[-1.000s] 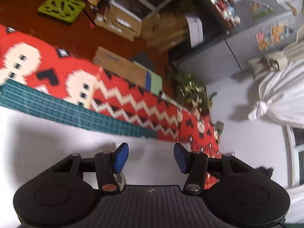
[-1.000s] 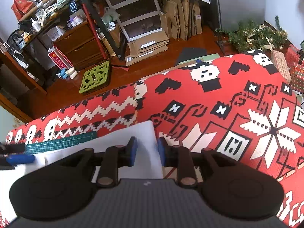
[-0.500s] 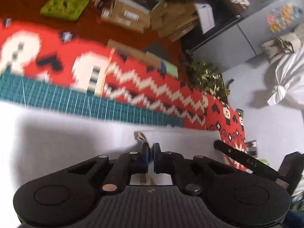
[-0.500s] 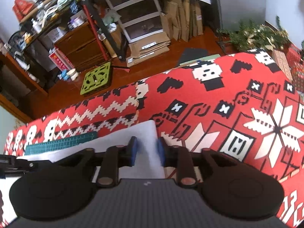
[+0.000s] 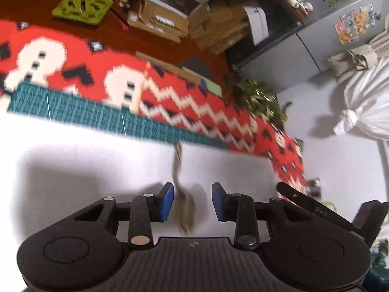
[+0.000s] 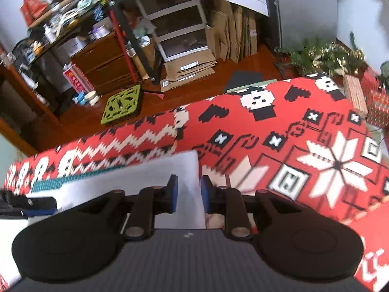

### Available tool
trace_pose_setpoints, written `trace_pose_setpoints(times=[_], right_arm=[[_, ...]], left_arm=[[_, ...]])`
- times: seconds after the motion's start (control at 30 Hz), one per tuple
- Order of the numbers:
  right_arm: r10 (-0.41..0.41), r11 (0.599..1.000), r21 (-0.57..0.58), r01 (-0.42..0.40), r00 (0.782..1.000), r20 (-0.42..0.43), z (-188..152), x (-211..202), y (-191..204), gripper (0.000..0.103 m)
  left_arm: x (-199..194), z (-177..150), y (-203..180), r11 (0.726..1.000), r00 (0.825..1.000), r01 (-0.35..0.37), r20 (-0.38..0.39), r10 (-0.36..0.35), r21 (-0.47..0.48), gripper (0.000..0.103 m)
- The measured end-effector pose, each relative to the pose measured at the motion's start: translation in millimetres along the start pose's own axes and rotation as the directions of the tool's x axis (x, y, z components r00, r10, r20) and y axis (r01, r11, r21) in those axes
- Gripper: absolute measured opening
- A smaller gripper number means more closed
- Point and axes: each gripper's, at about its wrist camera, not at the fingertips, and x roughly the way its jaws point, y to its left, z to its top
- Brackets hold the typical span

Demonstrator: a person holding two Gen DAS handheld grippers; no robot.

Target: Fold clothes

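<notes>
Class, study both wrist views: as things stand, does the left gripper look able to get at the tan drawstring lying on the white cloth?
Probably yes. The tan drawstring lies on the white cloth right between the left gripper's blue pads, which are opening and not touching it. Nothing covers it.

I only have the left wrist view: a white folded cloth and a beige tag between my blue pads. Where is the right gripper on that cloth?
Observer: The right gripper straddles the right edge of the white folded cloth, near its far corner. Its jaws are opening and the pads are not pressing.
Operator: What lies past that edge?
Observer: The red patterned blanket, with a large white snowflake motif to the gripper's right.
</notes>
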Motion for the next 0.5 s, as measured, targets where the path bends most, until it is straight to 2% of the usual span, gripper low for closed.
trace_pose_setpoints(times=[0.07,0.13,0.17,0.2,0.27,0.3,0.43,0.47,0.5], right_arm=[[0.017,1.0,0.014,-0.017,1.0,-0.005,-10.2,-13.4,2.8,0.019],[0.029,0.999,0.019,-0.029,1.0,-0.01,-21.8,-24.1,7.6,0.009],[0.03,0.999,0.017,-0.03,0.999,-0.018,-27.2,-25.5,10.1,0.008],[0.03,0.999,0.017,-0.03,0.999,-0.028,-32.7,-26.2,11.9,0.008],[0.016,1.0,0.028,-0.014,0.998,-0.057,-43.7,-23.0,10.5,0.006],[0.006,1.0,0.028,-0.004,0.998,-0.062,-48.3,-22.5,7.2,0.0],[0.002,0.999,0.054,0.001,0.998,-0.066,-54.3,-31.2,-8.0,0.0],[-0.006,0.999,0.053,0.009,0.998,-0.062,-53.8,-35.9,-10.3,0.0],[-0.014,0.998,0.054,0.017,0.998,-0.057,-53.0,-40.4,-12.9,0.001]], left_arm=[[3.7,-9.6,-4.7,0.999,0.999,-0.026,-0.032,0.028,0.04,0.033],[12.3,-18.0,-7.8,0.994,0.995,-0.076,-0.053,0.081,0.081,0.029],[14.7,-20.7,-9.6,0.99,0.993,-0.104,-0.046,0.109,0.099,0.022],[14.9,-21.9,-11.4,0.986,0.991,-0.123,-0.037,0.127,0.113,0.02],[14.1,-22.0,-13.9,0.981,0.987,-0.146,-0.045,0.153,0.128,0.02],[12.3,-23.2,-16.3,0.976,0.983,-0.166,-0.05,0.175,0.144,0.02],[0.4,-28.6,-22.7,0.946,0.962,-0.245,-0.065,0.264,0.212,0.01],[-3.7,-28.7,-22.4,0.946,0.962,-0.247,-0.064,0.266,0.212,0.01],[-9.9,-27.5,-22.1,0.956,0.97,-0.224,-0.053,0.238,0.19,0.01]])
